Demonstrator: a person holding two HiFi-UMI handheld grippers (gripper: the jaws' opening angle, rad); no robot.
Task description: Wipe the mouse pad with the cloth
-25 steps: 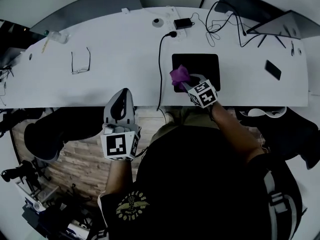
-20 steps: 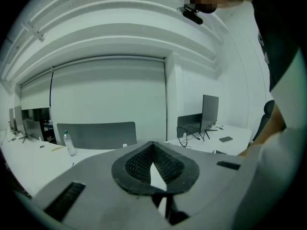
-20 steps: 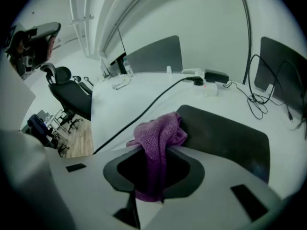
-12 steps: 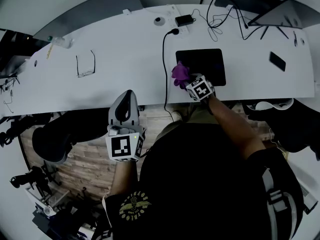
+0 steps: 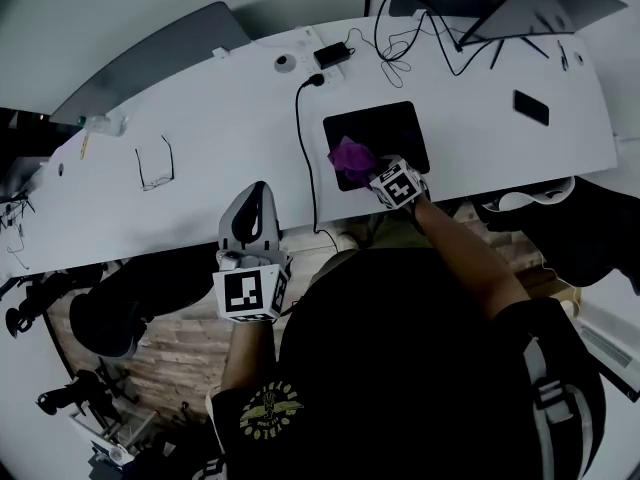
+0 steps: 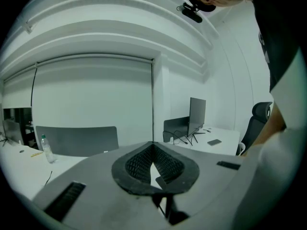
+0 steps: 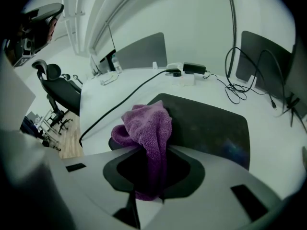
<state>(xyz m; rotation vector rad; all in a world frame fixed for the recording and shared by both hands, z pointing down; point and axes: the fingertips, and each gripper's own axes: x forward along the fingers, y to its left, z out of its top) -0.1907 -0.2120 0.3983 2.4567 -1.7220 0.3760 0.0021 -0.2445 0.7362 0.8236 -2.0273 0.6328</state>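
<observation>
A black mouse pad (image 5: 390, 130) (image 7: 211, 121) lies on the white desk (image 5: 220, 158) near its front edge. My right gripper (image 5: 368, 172) (image 7: 152, 169) is shut on a purple cloth (image 5: 351, 158) (image 7: 146, 126), which rests bunched on the pad's near left corner. My left gripper (image 5: 249, 215) (image 6: 153, 169) hangs below the desk's front edge, over the floor, jaws shut with nothing between them.
A black cable (image 5: 305, 148) runs from a plug across the desk and over its front edge, just left of the pad. Glasses (image 5: 152, 161) lie at the left, a phone (image 5: 530, 107) at the right. Tangled cables, an adapter (image 5: 332, 55) and monitors stand at the back.
The cloth and my right gripper have stayed at the pad's near left corner, shifting slightly left over it. The head view has swung, and my left gripper stays where it was.
</observation>
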